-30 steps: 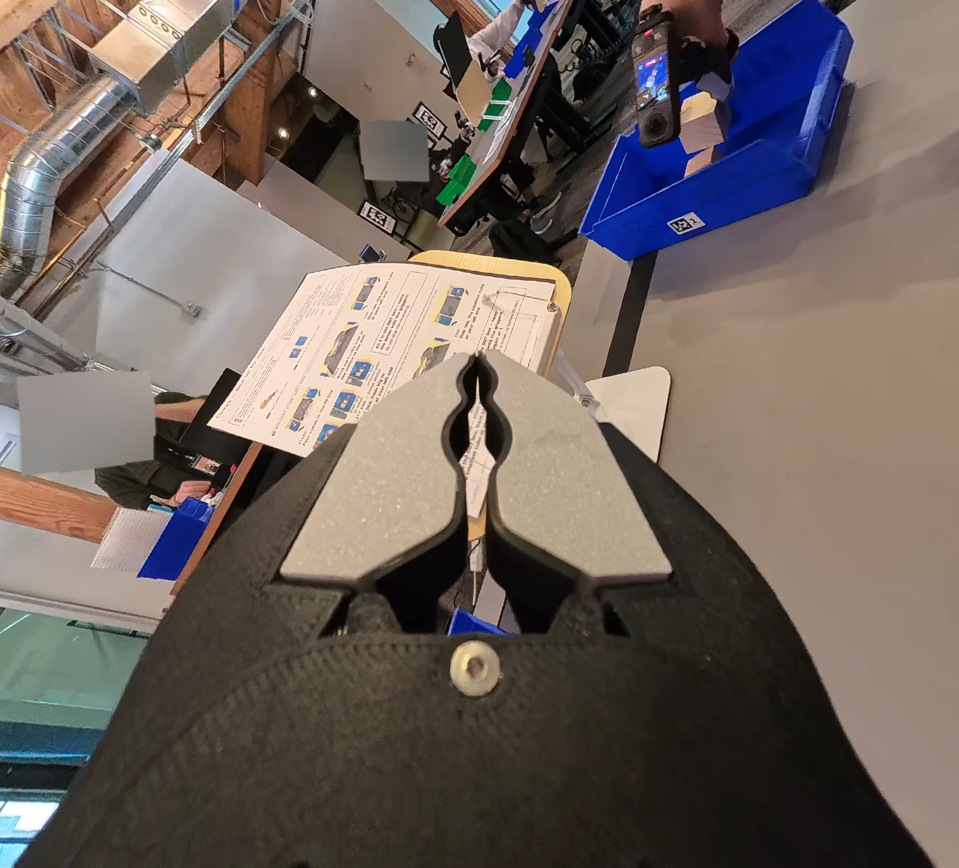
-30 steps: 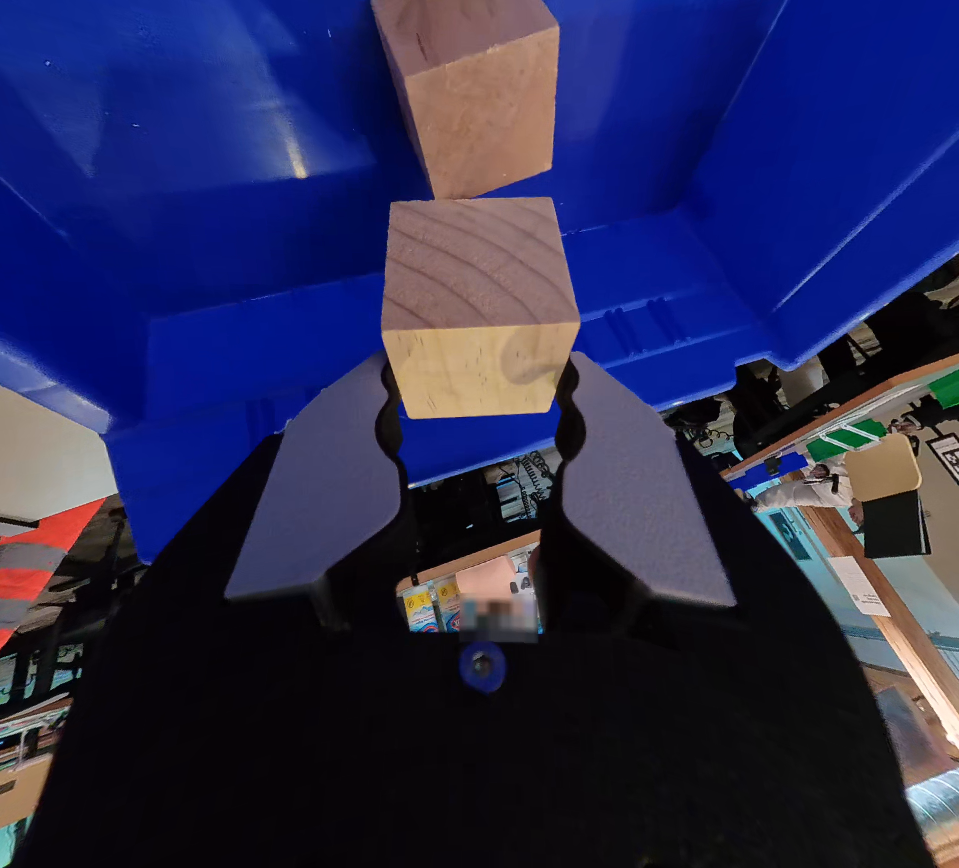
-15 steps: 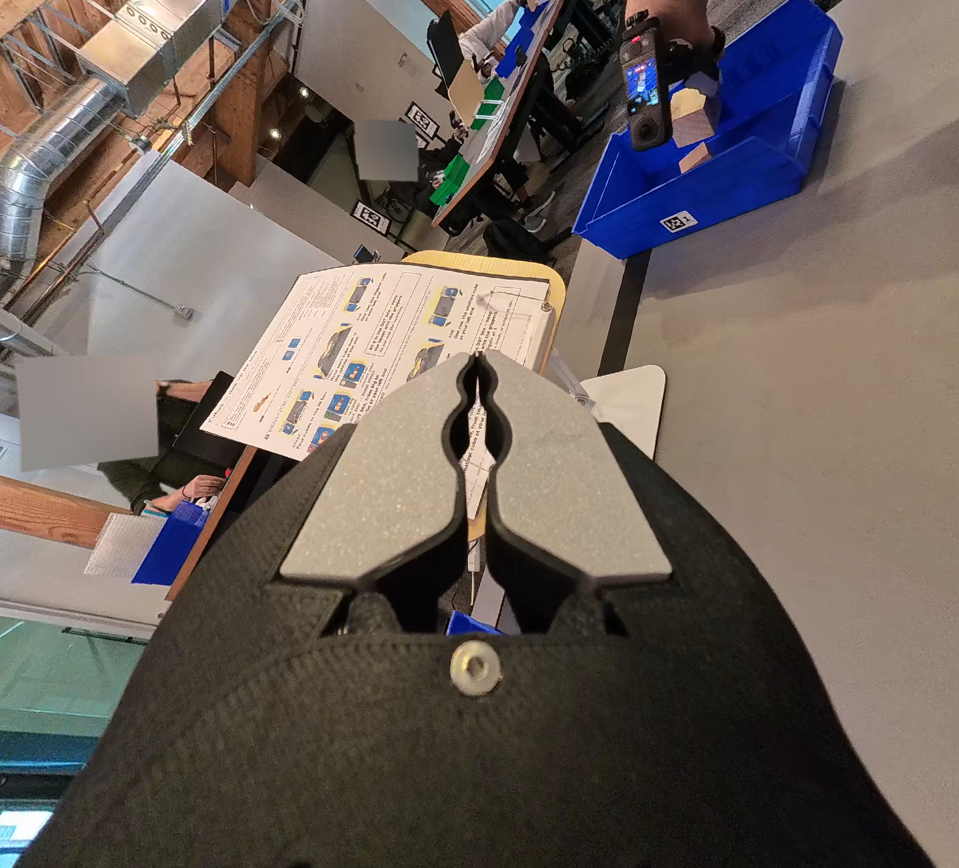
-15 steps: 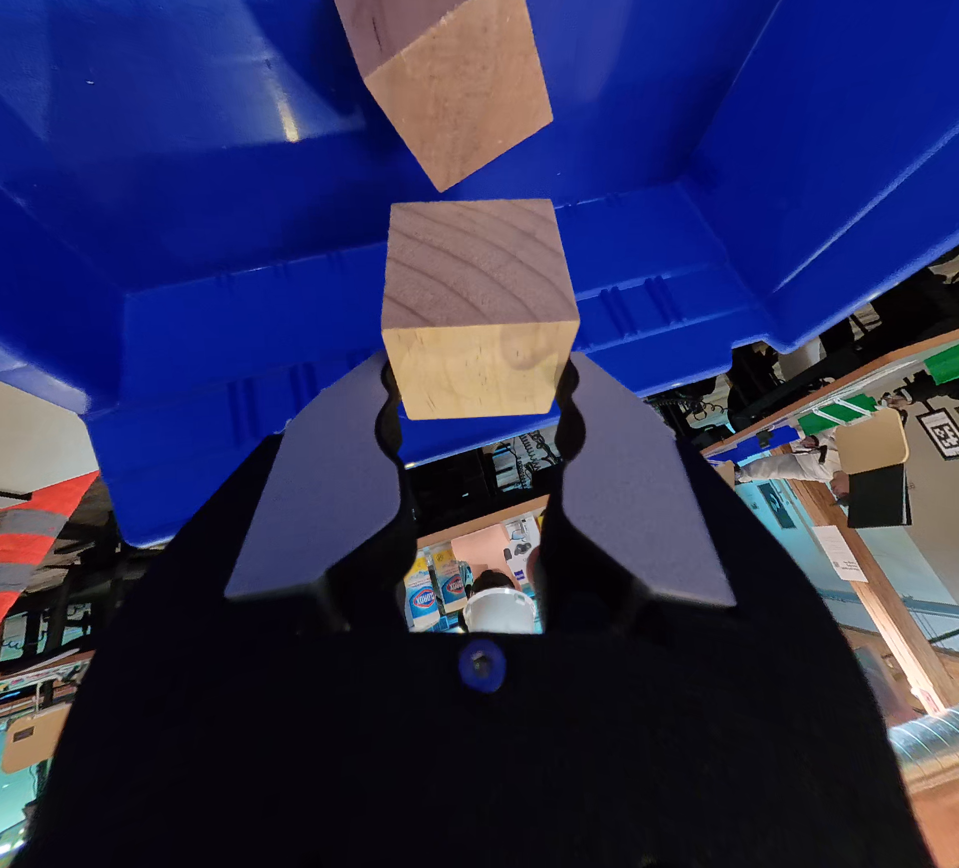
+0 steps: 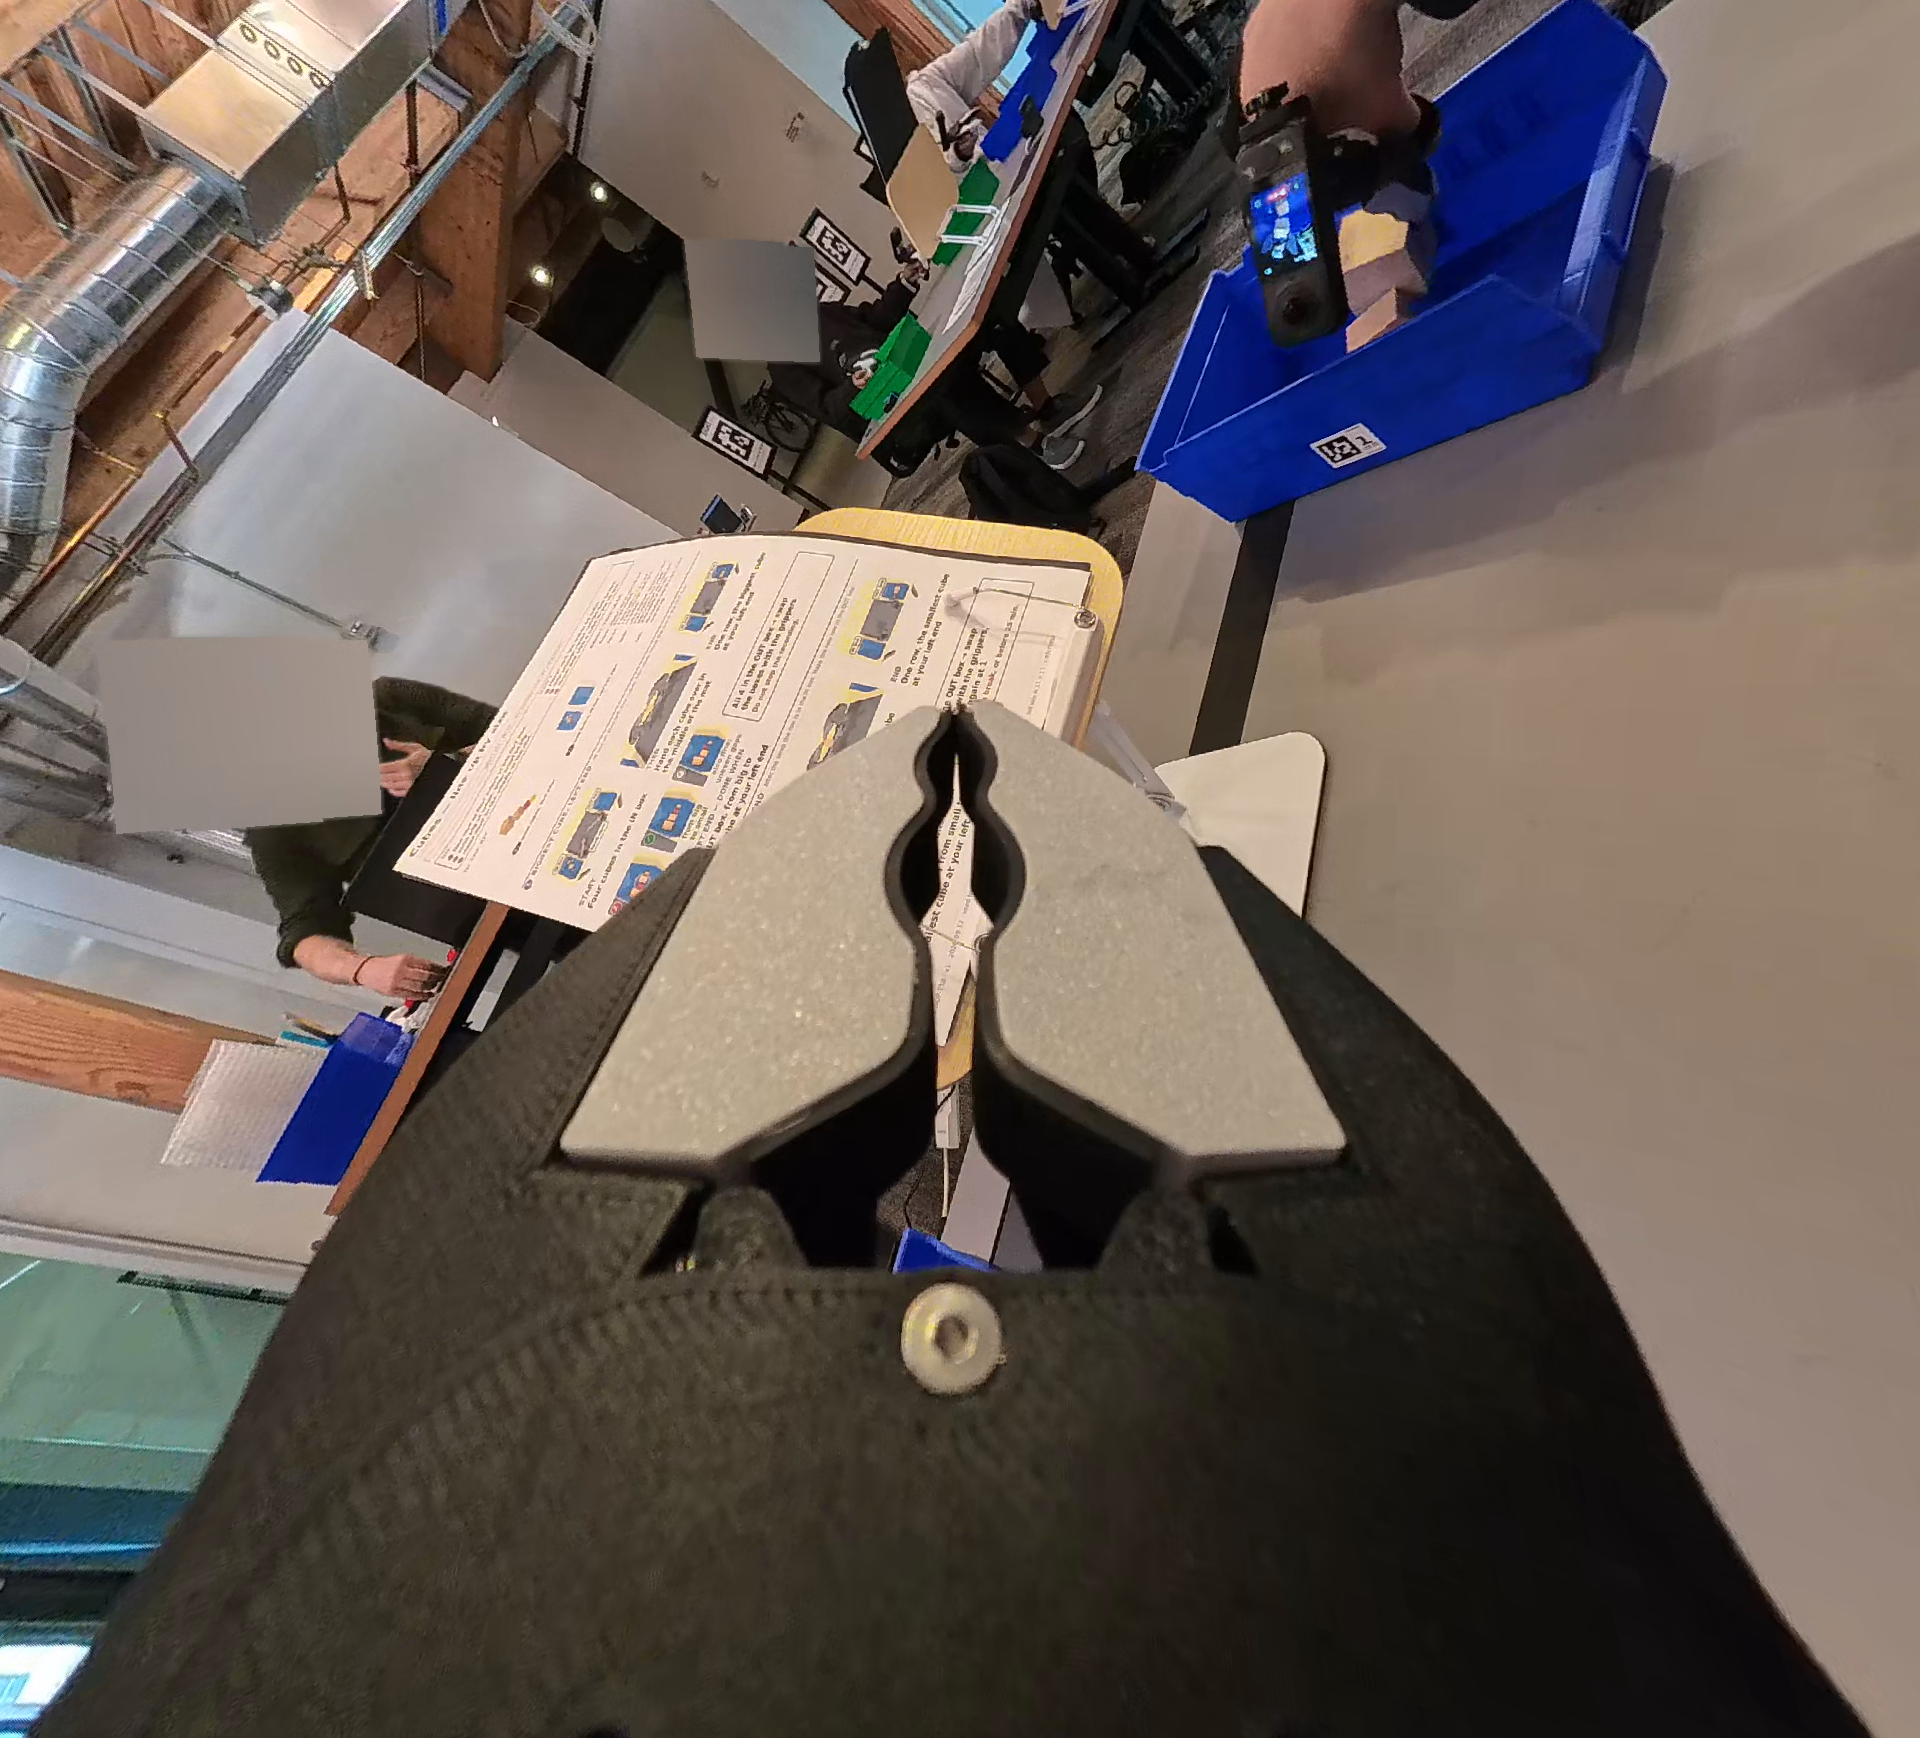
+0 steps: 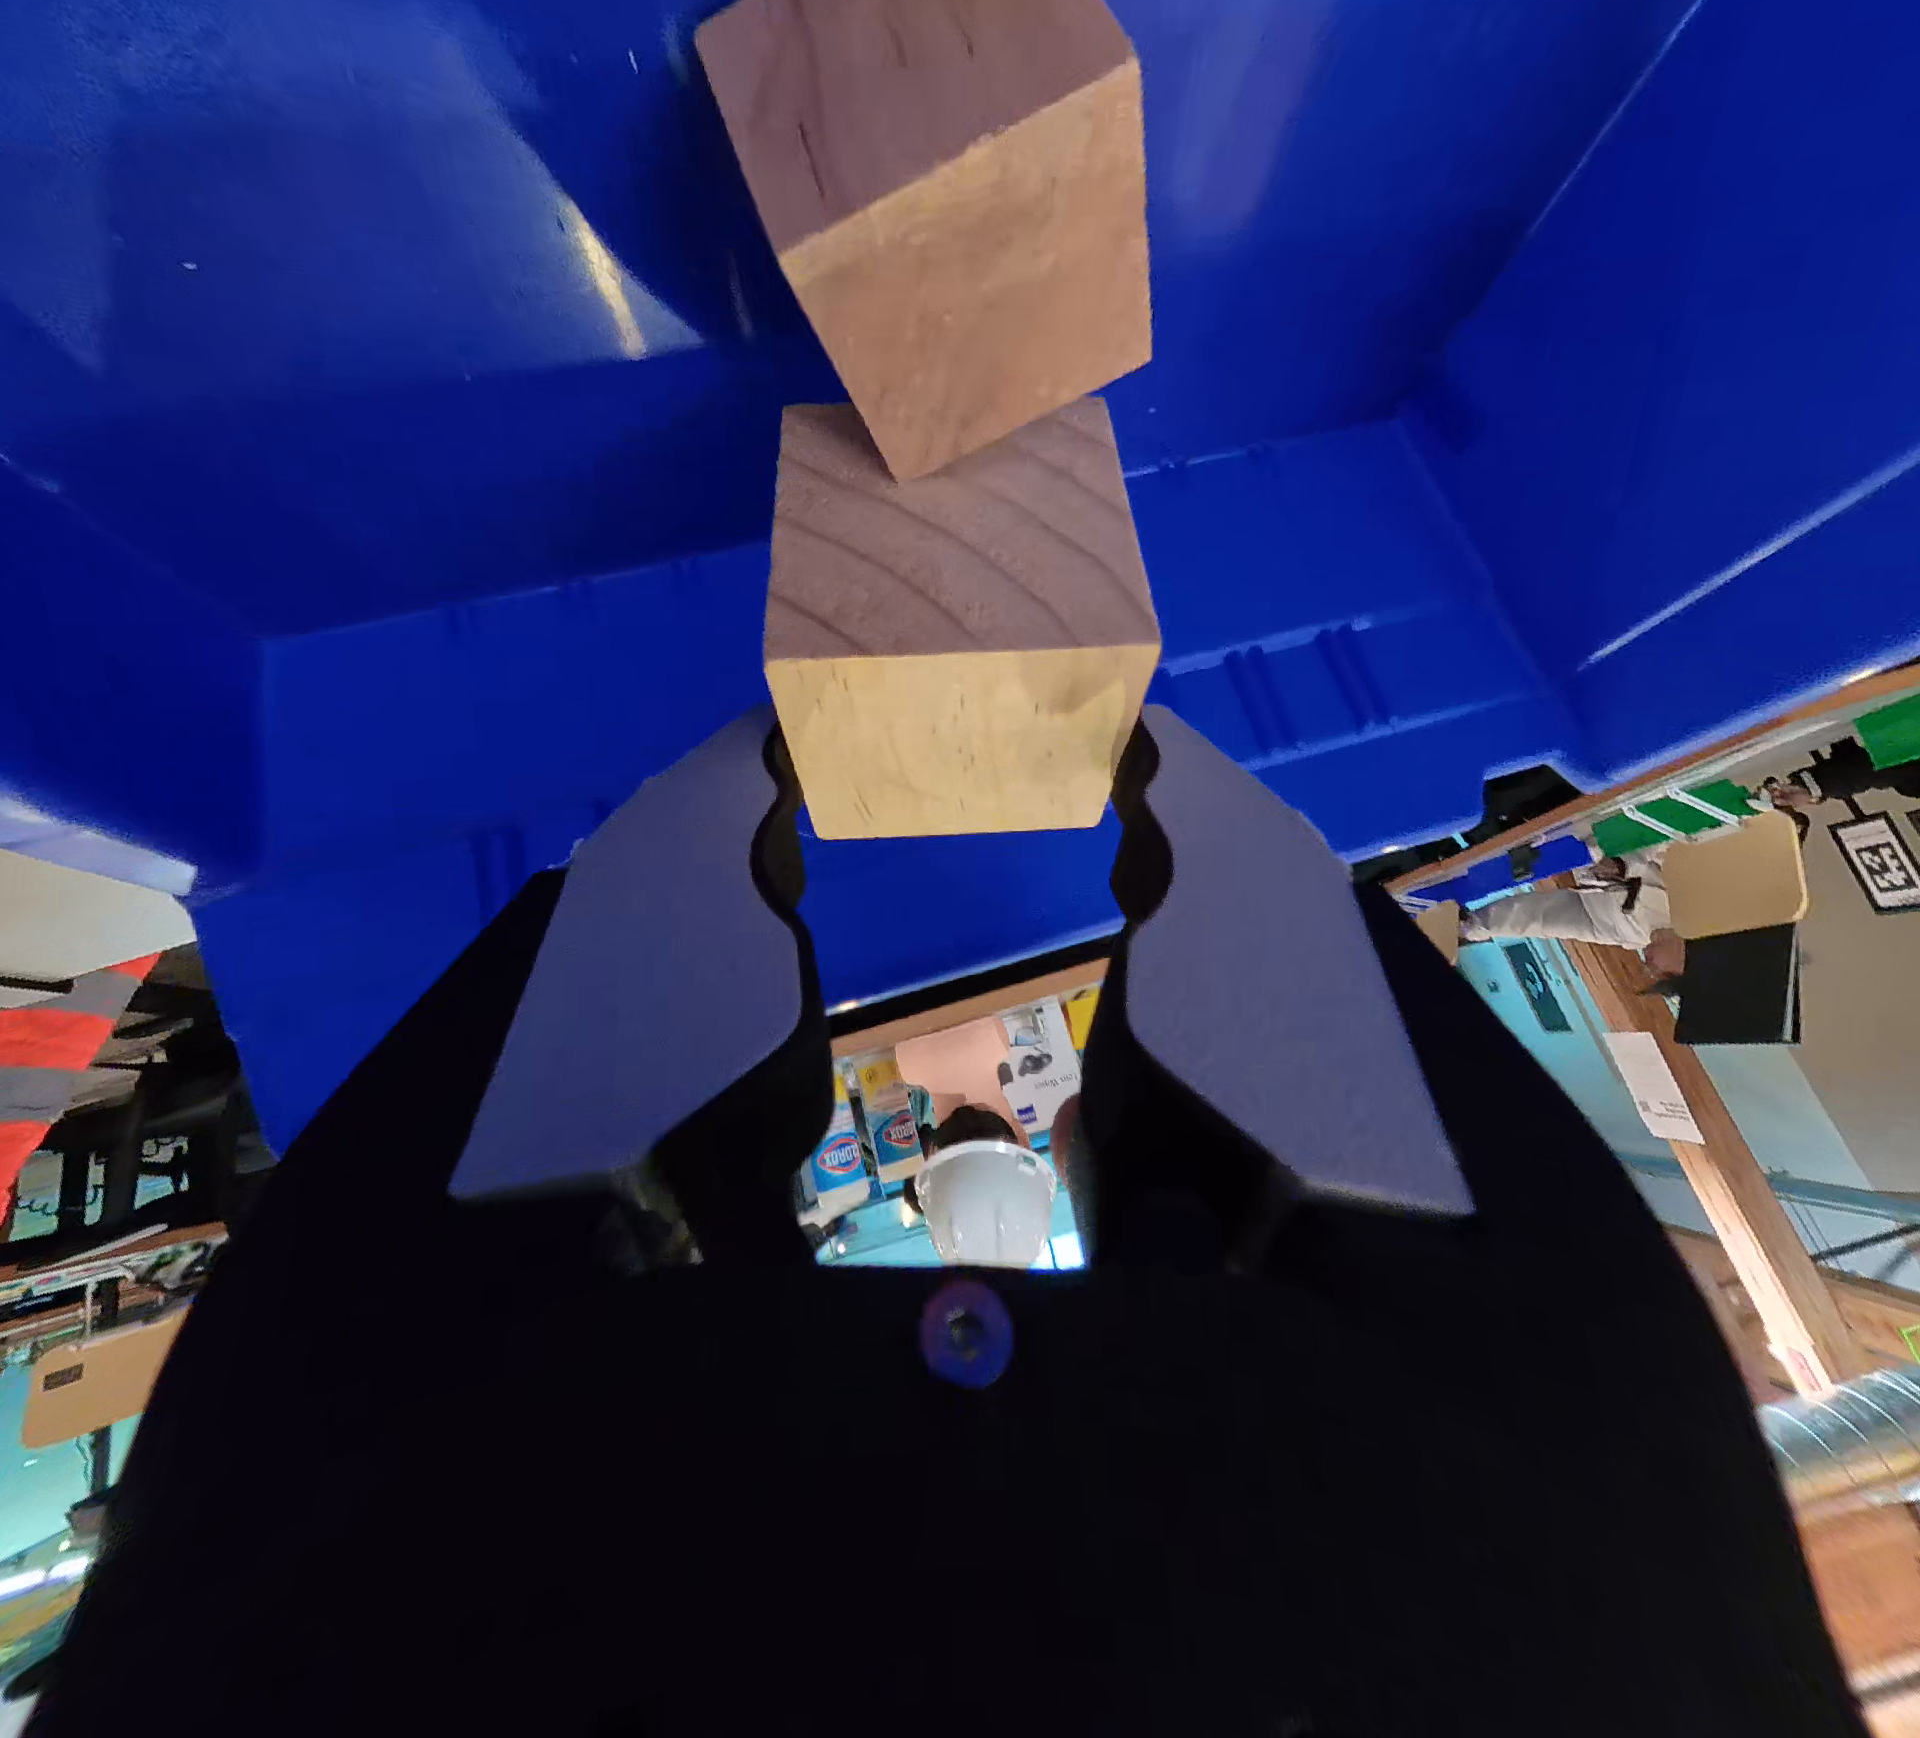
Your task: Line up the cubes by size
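With its jaws clamped on a wooden cube (image 6: 961,649), the right gripper (image 6: 961,769) holds it over the blue bin (image 6: 312,234) at the desk's far edge, next to a second cube (image 6: 935,171). The left gripper (image 5: 954,727) idles, jaws together, empty.

Shared workshop or lab space. Exposed timber ceiling with silver ductwork (image 5: 94,317), long benches (image 5: 997,161) strewn with blue bins, printed marker tags (image 5: 831,244) on grey partitions.
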`<state>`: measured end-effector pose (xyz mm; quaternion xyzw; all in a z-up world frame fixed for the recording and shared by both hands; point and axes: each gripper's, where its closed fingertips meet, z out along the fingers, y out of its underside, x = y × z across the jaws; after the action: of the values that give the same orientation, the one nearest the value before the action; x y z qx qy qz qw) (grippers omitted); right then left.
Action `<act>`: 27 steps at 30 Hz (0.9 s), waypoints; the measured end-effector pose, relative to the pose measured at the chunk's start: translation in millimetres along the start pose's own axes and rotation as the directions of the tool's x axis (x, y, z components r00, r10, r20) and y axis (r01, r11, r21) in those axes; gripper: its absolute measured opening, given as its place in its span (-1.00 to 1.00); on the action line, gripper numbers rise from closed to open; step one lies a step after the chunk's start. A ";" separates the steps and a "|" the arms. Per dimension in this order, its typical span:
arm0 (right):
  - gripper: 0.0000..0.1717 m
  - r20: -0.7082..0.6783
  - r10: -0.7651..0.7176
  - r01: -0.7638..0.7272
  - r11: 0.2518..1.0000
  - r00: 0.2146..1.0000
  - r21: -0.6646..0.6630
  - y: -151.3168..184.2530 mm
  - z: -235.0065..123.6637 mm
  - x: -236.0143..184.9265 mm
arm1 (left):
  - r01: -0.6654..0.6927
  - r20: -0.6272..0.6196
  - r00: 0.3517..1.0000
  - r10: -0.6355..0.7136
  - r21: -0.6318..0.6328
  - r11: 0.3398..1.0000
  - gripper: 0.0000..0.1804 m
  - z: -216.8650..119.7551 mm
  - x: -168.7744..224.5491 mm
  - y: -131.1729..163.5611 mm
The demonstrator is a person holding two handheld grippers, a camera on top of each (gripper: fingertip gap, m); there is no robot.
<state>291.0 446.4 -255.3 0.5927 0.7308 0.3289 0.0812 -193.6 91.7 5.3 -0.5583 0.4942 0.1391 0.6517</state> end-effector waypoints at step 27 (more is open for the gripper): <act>-0.32 0.107 -0.017 0.019 0.999 0.994 -0.025 -2.8 27.2 -1.5 | -0.010 -0.035 0.999 0.009 -0.010 1.000 -1.00 7.1 7.6 0.4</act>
<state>303.0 455.3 -278.3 0.6017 0.7264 0.3055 0.1308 -186.8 95.2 -1.8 -0.5615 0.5073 0.1349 0.6397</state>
